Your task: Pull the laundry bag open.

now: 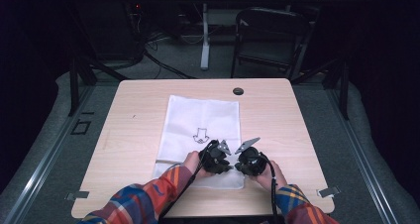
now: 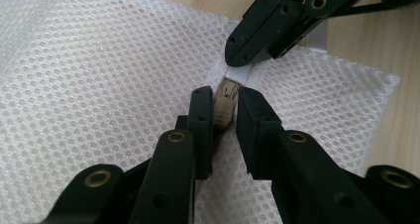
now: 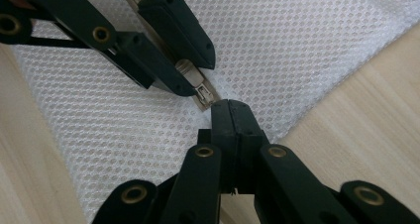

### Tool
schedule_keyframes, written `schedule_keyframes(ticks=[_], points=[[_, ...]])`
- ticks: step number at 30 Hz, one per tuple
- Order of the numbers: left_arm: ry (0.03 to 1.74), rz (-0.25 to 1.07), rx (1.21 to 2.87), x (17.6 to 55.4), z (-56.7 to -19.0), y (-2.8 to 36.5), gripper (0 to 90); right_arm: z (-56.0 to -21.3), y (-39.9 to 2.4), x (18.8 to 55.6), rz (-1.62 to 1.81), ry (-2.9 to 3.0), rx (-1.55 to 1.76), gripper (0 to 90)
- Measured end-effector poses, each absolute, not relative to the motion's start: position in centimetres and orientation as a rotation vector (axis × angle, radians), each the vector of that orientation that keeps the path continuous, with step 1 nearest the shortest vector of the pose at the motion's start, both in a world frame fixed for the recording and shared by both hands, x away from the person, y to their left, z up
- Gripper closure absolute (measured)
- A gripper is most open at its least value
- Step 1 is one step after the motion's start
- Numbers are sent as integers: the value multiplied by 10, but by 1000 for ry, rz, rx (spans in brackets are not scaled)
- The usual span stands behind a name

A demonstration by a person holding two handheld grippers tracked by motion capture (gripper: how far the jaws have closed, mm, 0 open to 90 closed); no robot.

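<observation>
Left gripper (image 2: 225, 102) pinching zipper pull (image 2: 224, 106) at near end of mesh bag (image 1: 202, 135); right gripper (image 3: 232, 108) clamped on bag's white tab (image 2: 242, 74) just beyond pull; zipper line running away leftward across bag.

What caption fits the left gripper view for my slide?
Left tongs close on the beige zipper pull of a white mesh bag; right tongs pinch the zipper's end.

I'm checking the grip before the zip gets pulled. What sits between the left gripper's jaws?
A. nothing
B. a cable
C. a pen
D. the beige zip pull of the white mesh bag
D: in the left gripper view the left gripper has its jaws on either side of the beige zip pull on the white mesh bag.
</observation>
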State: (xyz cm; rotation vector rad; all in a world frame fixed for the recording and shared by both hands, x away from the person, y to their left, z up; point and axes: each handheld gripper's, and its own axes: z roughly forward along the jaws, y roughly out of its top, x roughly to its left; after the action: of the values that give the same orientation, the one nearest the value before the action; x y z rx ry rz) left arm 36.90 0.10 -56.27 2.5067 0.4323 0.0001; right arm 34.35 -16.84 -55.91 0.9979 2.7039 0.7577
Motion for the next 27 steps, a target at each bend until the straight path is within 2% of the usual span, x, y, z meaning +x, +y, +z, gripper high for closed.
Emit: schedule_keyframes(ticks=[11, 27], points=[[516, -11, 2453, 368, -566, 2, 808, -560, -166, 342, 734, 2653, 984, 900], [487, -14, 2475, 369, -564, 4, 813, -559, -164, 343, 721, 2654, 1016, 900]])
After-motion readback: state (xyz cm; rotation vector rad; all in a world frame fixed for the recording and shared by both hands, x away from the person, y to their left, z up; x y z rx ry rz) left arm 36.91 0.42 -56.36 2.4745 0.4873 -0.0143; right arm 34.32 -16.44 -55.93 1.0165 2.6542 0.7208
